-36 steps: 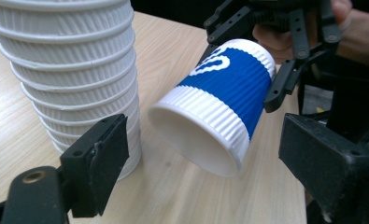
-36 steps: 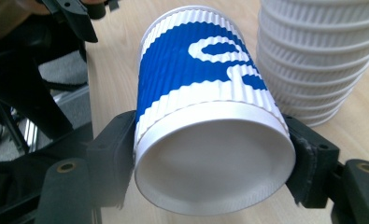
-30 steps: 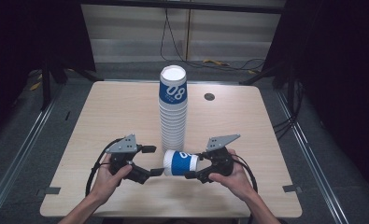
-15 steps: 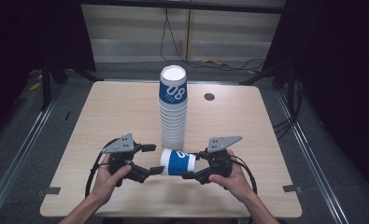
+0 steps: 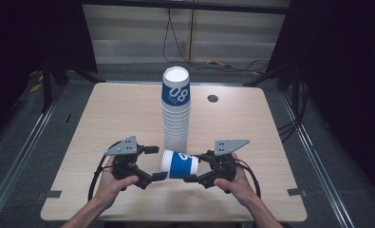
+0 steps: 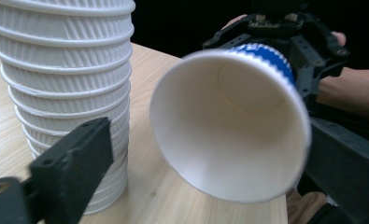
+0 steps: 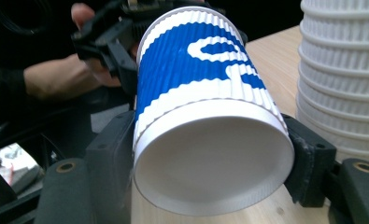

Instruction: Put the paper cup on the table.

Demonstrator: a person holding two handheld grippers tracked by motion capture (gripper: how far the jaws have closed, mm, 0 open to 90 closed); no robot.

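A blue-and-white paper cup [image 5: 179, 164] lies level just above the table's front, below a tall stack of the same cups [image 5: 175, 118]. My right gripper [image 5: 197, 167] is shut on the cup's base end. In the right gripper view its jaws clamp both sides of the cup [image 7: 196, 70]. My left gripper [image 5: 155, 163] is open, and its jaws have just been opening around the cup's rim. In the left gripper view the cup's mouth [image 6: 229, 126] faces the camera between the spread jaws, and the left jaw stands clear of it.
The wooden table [image 5: 118, 118] has a small dark round hole [image 5: 212, 98] at the back right. The cup stack [image 6: 60, 70] stands close beside the held cup. Black cables trail from both grippers. Dark floor and rails surround the table.
The left gripper's jaws have spread wider around the cup's rim. The cup stays level in the right gripper, and neither hand has shifted.
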